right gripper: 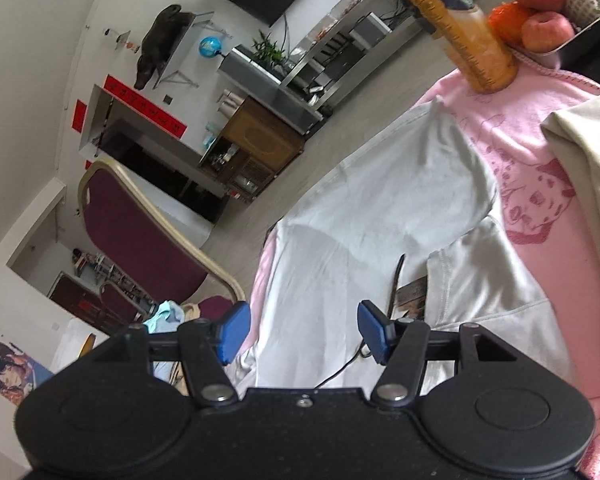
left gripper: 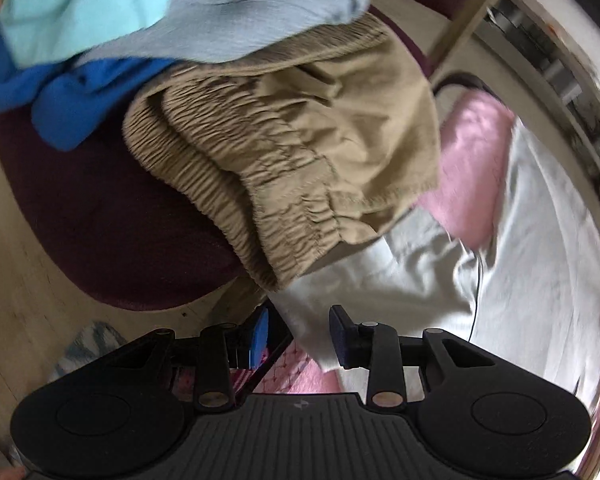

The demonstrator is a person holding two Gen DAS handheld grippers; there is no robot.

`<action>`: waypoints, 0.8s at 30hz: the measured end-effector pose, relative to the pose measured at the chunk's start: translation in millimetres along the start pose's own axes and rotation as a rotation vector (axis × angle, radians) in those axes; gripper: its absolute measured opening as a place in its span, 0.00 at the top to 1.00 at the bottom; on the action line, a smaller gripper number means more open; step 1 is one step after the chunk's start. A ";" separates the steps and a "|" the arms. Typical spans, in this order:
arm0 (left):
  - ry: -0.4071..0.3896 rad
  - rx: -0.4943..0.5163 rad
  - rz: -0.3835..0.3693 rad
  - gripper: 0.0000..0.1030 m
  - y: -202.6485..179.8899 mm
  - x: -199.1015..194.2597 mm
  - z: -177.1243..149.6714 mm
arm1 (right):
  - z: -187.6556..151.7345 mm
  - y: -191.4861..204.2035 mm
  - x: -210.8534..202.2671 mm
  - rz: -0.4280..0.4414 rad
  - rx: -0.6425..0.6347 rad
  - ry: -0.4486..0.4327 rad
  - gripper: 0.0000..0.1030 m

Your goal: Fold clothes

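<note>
Left gripper (left gripper: 300,332) wide open, nothing between the pads, poised over the edge of the grey garment (left gripper: 520,280). Right gripper (right gripper: 304,330) wide open too, empty, above the same garment (right gripper: 380,208), spread flat on a pink cloth (right gripper: 540,168). Tan shorts (left gripper: 300,152) heaped with blue clothes (left gripper: 80,92) on a maroon chair (left gripper: 112,220) beside. Bottle (right gripper: 472,36) and fruit (right gripper: 540,4) beyond.

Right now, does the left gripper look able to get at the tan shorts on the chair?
Probably yes. The left gripper is open and empty, and the tan shorts lie straight ahead on the chair, their elastic waistband facing it, with nothing between.
</note>
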State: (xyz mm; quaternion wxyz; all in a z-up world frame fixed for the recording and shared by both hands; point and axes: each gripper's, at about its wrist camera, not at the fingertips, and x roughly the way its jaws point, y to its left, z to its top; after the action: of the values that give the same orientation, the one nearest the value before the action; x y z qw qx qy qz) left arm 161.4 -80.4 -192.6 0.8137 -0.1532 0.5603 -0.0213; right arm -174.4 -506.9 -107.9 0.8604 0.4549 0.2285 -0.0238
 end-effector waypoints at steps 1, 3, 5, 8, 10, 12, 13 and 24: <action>-0.004 -0.022 -0.001 0.72 1.1 1.2 -0.3 | -0.2 0.2 0.5 0.002 0.000 0.003 0.43; -0.014 -0.041 0.004 0.79 0.5 2.5 -1.8 | -0.5 0.7 1.4 0.006 0.000 0.010 0.43; -0.016 -0.035 0.012 0.81 -2.5 3.1 -4.1 | -0.4 0.4 2.1 0.006 0.000 0.016 0.43; -0.038 -0.005 0.019 0.99 -9.0 -0.4 -8.3 | -0.8 0.5 1.6 -0.001 -0.005 0.014 0.43; -0.072 0.038 0.021 1.00 -16.1 -6.9 -11.9 | -1.1 0.2 1.2 -0.006 -0.004 0.012 0.43; -0.121 0.111 0.034 1.00 -28.2 -15.8 -18.0 | -0.8 -0.4 0.8 -0.009 -0.001 0.012 0.43; -0.158 0.165 0.053 1.00 -37.3 -21.6 -22.6 | -0.6 -0.7 0.4 -0.012 0.000 0.011 0.43; -0.458 0.952 0.034 1.00 -148.2 -69.7 -136.8 | 4.3 -12.4 -7.6 -0.007 0.062 0.009 0.43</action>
State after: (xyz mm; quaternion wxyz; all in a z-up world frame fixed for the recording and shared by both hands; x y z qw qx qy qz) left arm 30.3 -238.0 -133.5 0.8950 0.2417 0.2990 -0.2261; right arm -182.7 -518.8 -112.3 0.8449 0.4805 0.2331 -0.0320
